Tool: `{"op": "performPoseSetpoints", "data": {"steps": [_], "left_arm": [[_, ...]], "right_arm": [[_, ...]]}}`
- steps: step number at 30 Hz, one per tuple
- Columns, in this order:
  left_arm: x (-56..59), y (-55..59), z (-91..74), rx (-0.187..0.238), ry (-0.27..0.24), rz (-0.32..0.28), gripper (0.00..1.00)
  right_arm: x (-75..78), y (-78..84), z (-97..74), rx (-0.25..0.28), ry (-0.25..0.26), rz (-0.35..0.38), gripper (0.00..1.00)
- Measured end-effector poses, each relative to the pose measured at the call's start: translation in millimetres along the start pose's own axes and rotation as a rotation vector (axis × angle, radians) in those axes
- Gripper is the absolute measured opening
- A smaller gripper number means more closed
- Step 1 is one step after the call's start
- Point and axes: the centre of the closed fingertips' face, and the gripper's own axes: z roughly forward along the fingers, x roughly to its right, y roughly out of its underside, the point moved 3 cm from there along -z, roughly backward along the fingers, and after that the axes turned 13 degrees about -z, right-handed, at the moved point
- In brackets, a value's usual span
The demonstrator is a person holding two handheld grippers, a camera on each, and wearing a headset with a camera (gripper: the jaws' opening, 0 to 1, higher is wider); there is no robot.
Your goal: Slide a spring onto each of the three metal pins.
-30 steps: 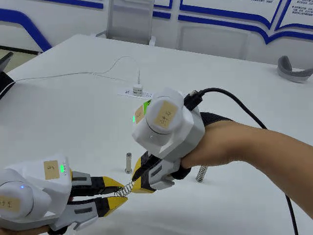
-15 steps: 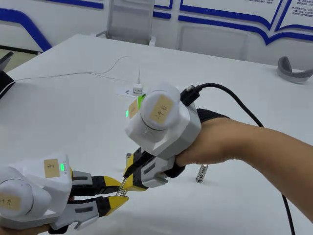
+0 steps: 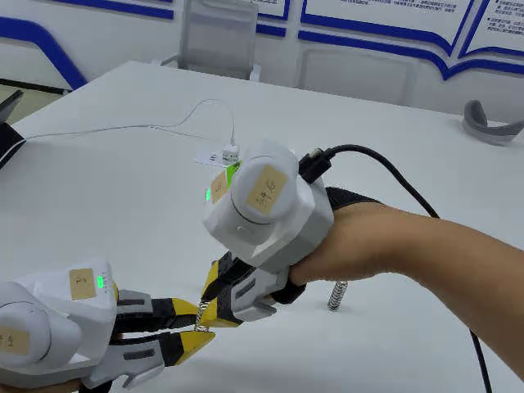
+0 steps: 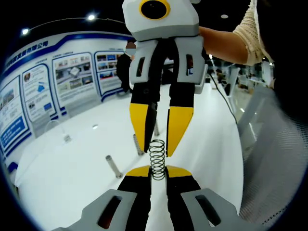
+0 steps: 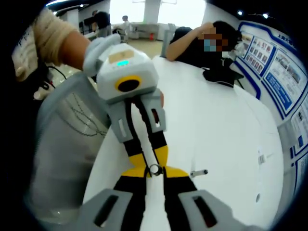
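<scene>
Where the right gripper (image 3: 211, 308) crosses the middle of the desk (image 3: 98, 196) in the head view, its body hides the desk surface behind it.

Two springs are counted. Spring one (image 4: 157, 159) is off the desk, between the two grippers; in the head view it is small and hard to make out. The left gripper (image 4: 157, 174) has its jaws closed to a narrow gap on the near coils of this spring. The right gripper's jaws stand about a spring-width apart, one on either side of the far coils; whether they press on the coils cannot be told. In the right gripper view this spring appears end-on as a ring between the yellow jaw tips.

Spring two (image 3: 336, 295) stands upright on the desk just beside the person's right wrist (image 3: 360, 246), which cuts off its top. Whether a pin is inside it cannot be told.

In the left gripper view, two metal pins stand upright on the desk. Pin one (image 4: 114, 166) is in clear sight. Pin two (image 4: 139, 145) is partly covered by one right jaw. A third thin upright shape in the gap between the right jaws is too indistinct to identify.
</scene>
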Motion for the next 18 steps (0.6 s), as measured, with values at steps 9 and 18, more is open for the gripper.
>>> {"op": "performPoseSetpoints", "data": {"steps": [9, 18], "left_arm": [[1.5, -3.6, -0.8, 0.006, 0.002, 0.006, 0.11], [1.6, -4.9, -1.2, 0.013, 0.000, 0.010, 0.11]], "right_arm": [[-1.0, 1.4, 4.4, -0.009, -0.009, 0.001, 0.13], [-1.6, 2.8, 5.7, -0.013, -0.012, 0.006, 0.12]]}}
